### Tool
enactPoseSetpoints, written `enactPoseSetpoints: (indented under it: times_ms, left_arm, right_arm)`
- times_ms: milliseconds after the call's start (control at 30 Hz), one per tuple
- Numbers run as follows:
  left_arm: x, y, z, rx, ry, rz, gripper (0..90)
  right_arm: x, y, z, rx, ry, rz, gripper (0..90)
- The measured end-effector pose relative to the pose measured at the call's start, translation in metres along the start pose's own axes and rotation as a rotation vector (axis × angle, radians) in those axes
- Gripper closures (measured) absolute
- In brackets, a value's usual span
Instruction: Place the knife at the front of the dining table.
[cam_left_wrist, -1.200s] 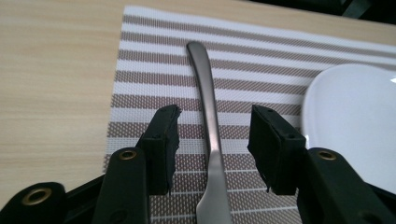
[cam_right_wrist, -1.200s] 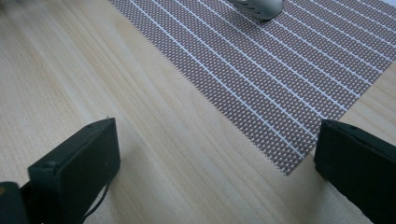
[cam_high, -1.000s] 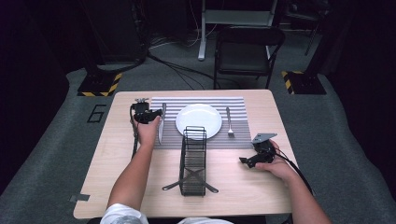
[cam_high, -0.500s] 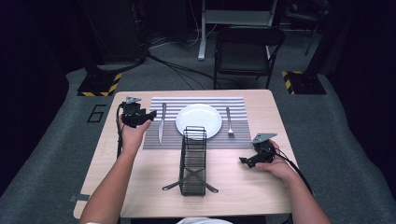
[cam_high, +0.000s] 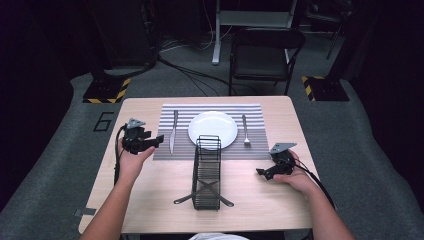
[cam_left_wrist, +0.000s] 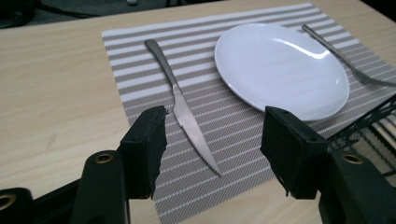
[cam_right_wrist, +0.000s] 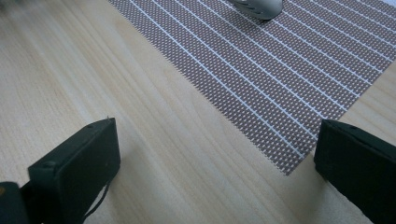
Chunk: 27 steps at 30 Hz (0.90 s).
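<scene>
My left gripper (cam_high: 159, 140) has pulled back toward eight o'clock since a second ago: then it stood right at the knife's handle end, half a second ago it had drawn off to the left of it, and now it hangs over bare wood just off the placemat's (cam_high: 255, 111) left edge. Its jaws stand wide apart with nothing between them. Through the left gripper view I look past them at the knife (cam_left_wrist: 183, 110), which lies flat on the mat with its handle at twelve o'clock and its tip at six, free of everything.

So I judge that the knife has been placed and let go, and this retreat is me clearing away from it. The knife (cam_high: 173, 131) sits just left of the plate (cam_high: 213, 129), at its nine o'clock, parallel to the mat's side.

In front of the plate, at its six o'clock, the wire rack (cam_high: 207, 171) stands on the table; I cannot tell whether any cutlery remains inside it.

The fork (cam_high: 245, 131) lies at the plate's three o'clock, also on the mat. With both pieces flanking the plate, the place setting looks complete to me.

My right gripper (cam_high: 260, 172) has not moved across these moments; it rests low on the table at about four o'clock from the plate, jaws apart and empty, pointing toward the mat's corner (cam_right_wrist: 289, 170).
</scene>
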<state>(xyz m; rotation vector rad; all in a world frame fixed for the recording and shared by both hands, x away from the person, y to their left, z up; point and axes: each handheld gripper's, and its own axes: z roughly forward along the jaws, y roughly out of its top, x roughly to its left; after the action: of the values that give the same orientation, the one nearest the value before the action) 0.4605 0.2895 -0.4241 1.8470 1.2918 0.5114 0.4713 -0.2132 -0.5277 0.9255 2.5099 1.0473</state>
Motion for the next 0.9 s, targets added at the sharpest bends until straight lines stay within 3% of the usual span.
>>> enactPoseSetpoints:
  times_ms: [133,300,367,533,633,700,767,900]
  left_arm:
    - [0.003,-0.018,0.002,0.039,-0.022,0.023,40.5]
    - [0.006,-0.032,0.002,0.065,-0.021,0.022,40.5]
    - [0.008,-0.043,0.006,0.082,-0.019,0.017,40.5]
    - [0.009,-0.063,0.018,0.121,-0.046,0.048,40.4]
    - [0.010,-0.069,0.022,0.121,-0.040,0.051,40.5]
    - [0.012,-0.076,0.025,0.134,-0.004,0.071,41.5]
    - [0.013,-0.078,0.025,0.135,0.002,0.080,43.4]
    - [0.019,-0.087,0.023,0.111,0.021,0.036,44.1]
  right_arm:
    - [0.000,0.000,0.000,0.000,0.000,0.000,0.0]
    - [0.000,0.000,0.000,0.001,0.000,-0.002,0.0]
    - [0.000,0.000,0.000,0.000,-0.001,0.000,0.0]
    - [0.000,0.000,0.000,0.000,0.000,0.000,0.0]
    - [0.000,0.000,0.000,0.000,-0.001,0.001,0.0]
    - [0.000,0.000,0.000,0.000,-0.002,0.003,0.0]
    - [0.000,0.000,0.000,0.001,-0.001,0.002,0.0]
    - [0.000,0.000,0.000,0.001,-0.001,0.002,0.0]
